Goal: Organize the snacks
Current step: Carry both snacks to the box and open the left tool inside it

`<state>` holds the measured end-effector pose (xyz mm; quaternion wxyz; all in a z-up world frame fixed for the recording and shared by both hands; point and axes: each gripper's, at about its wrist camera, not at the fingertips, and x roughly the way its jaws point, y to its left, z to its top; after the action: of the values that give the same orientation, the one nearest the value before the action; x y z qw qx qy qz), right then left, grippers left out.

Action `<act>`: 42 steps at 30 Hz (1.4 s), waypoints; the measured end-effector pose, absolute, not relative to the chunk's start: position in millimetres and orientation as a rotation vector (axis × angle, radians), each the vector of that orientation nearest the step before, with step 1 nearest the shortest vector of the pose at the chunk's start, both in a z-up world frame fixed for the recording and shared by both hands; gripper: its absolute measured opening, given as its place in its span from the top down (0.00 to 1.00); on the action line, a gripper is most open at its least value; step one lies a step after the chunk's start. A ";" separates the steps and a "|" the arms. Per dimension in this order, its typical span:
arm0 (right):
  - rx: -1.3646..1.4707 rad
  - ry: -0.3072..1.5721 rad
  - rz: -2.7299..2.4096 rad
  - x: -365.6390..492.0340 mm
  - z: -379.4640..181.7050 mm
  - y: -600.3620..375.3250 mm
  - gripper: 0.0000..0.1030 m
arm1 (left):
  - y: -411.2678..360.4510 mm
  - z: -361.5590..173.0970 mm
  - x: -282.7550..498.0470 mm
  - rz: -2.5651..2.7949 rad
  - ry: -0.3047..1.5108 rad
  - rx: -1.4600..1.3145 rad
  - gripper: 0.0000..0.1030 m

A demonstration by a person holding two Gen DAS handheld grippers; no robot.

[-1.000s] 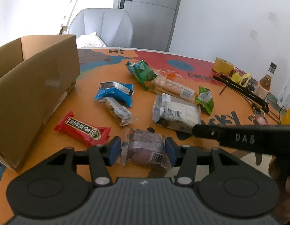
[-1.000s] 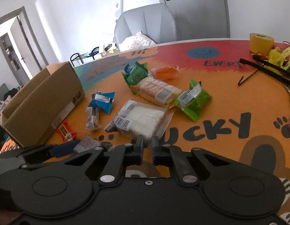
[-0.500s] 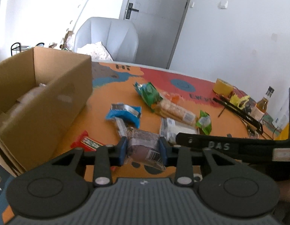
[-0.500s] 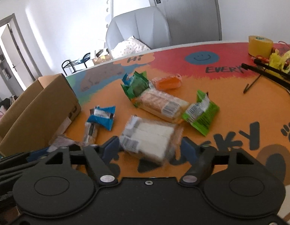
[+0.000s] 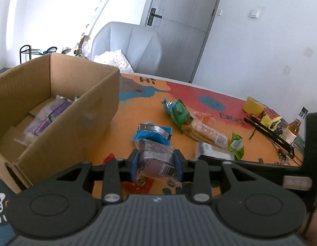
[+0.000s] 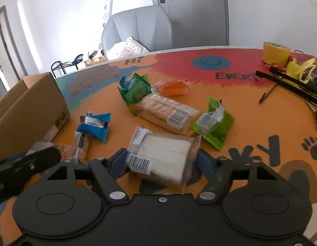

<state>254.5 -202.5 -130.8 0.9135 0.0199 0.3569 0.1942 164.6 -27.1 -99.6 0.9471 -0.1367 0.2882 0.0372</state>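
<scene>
My left gripper (image 5: 156, 165) is shut on a purple snack packet (image 5: 156, 157), lifted off the orange table beside the open cardboard box (image 5: 62, 110), which holds purple packets (image 5: 49, 112). A red bar (image 5: 138, 184) lies under it. My right gripper (image 6: 161, 164) is closing its jaws around a white sandwich packet (image 6: 164, 153) that lies on the table; the pads are right at the wrapper's side edges. Loose on the table are a blue packet (image 6: 95, 126), a cracker pack (image 6: 164, 112), a green packet (image 6: 136, 91), a small green packet (image 6: 215, 123) and an orange packet (image 6: 172, 87).
A yellow tape roll (image 6: 276, 53), a yellow bag and black rods (image 6: 292, 82) lie at the table's right side, with a bottle (image 5: 294, 127) beyond them. A grey armchair (image 5: 129, 47) stands behind the table. The left gripper's finger (image 6: 25, 164) shows beside the box (image 6: 29, 110).
The left gripper closed on the purple packet and lifted it toward the box. The right gripper went from shut to wide open, moved over the white packet, and is narrowing on it.
</scene>
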 end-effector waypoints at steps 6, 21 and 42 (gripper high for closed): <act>0.062 0.730 0.417 245.3 -125.7 -212.8 0.50 | -31.3 -105.4 166.9 0.058 0.602 -0.291 0.66; 0.120 0.625 0.481 233.6 -84.4 -199.9 0.51 | -22.6 -75.4 159.6 0.061 0.543 -0.268 0.66; 0.116 0.534 0.653 232.8 -39.0 -123.9 0.51 | 46.8 -19.8 139.4 0.180 0.422 -0.275 0.66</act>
<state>232.8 -123.9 -39.0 0.9107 0.0564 0.2588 0.3168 139.4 46.8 -19.8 0.9644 -0.1357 0.2086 0.0891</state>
